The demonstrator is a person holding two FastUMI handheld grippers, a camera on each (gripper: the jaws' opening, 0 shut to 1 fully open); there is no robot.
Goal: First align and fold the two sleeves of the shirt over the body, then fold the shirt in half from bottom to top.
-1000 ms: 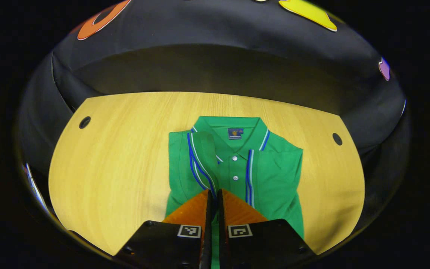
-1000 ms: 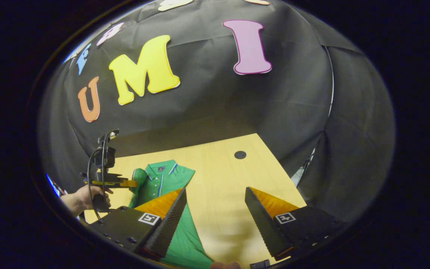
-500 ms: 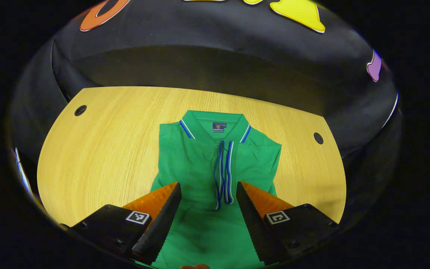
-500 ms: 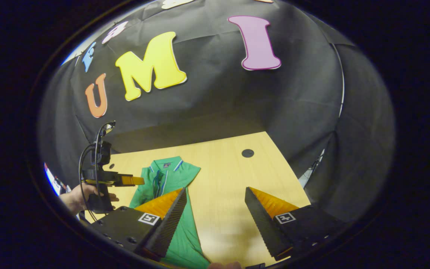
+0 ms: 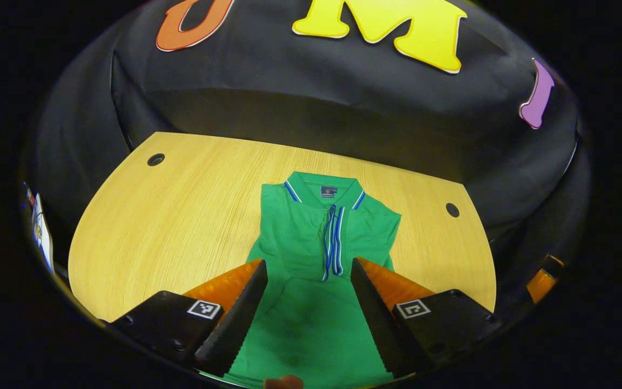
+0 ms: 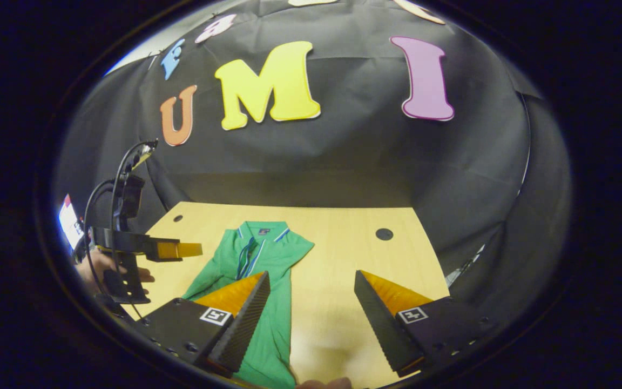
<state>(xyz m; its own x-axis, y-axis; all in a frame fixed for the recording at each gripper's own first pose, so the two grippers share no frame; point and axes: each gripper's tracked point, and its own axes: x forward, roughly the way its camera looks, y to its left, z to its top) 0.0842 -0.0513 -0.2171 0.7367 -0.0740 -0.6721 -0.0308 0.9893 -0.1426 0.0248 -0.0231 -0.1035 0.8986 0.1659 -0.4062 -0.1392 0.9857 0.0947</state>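
Both views high over near table edge, facing wall; share shirt.

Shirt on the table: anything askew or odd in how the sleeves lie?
Nothing stands out. The green shirt lies flat on the table, both sleeves folded in, their striped cuffs meeting side by side down the middle.

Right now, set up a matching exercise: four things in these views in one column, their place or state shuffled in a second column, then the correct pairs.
Things:
1. green polo shirt
2. left gripper
3. right gripper
4. table hole

Places or states:
A. fingers apart over bare wood beside the shirt
B. flat on the table, sleeves folded in
C. fingers apart above the shirt's body
D. in the wood near the booth wall

Pairs: 1-B, 2-C, 3-A, 4-D
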